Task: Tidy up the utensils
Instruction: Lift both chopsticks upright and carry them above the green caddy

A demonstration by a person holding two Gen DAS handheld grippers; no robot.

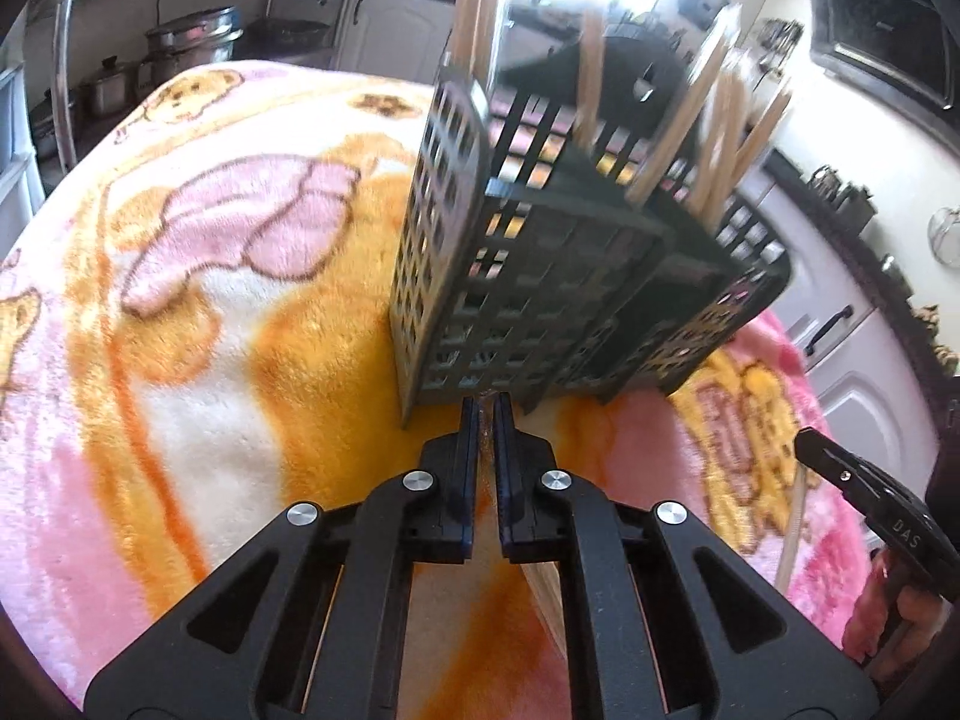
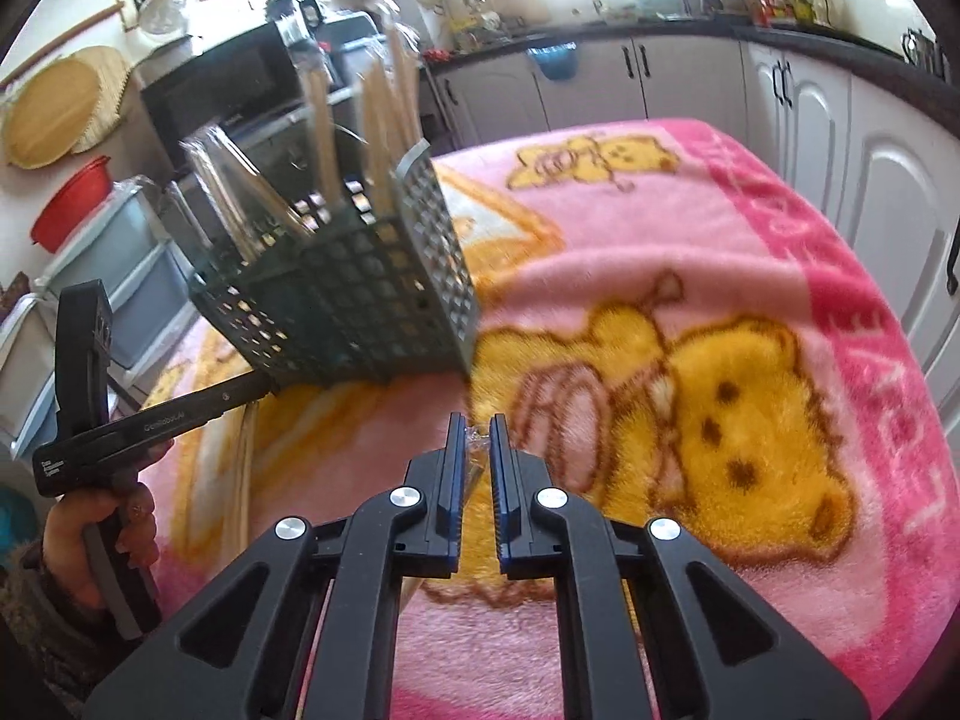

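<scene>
A dark green slotted utensil caddy [image 1: 558,276] stands on the blanket-covered table and holds several wooden chopsticks [image 1: 714,138]; it also shows in the right wrist view [image 2: 354,294], with chopsticks [image 2: 384,120] and clear-wrapped packs upright in it. My left gripper [image 1: 486,405] is shut on a clear-wrapped wooden utensil pack [image 1: 549,606] just in front of the caddy's base. My right gripper [image 2: 477,429] is shut on a clear-wrapped utensil [image 2: 474,468], right of the caddy. The left gripper's body [image 2: 150,420] is by the caddy; the right gripper's body [image 1: 864,480] shows at right.
A pink and orange bear-print blanket [image 2: 690,276] covers the table. White kitchen cabinets [image 2: 840,138] run behind and to the right. A black microwave [image 2: 222,90], a red bowl [image 2: 72,204] and plastic drawers [image 2: 120,276] stand behind the caddy. Metal pots [image 1: 192,42] sit at far left.
</scene>
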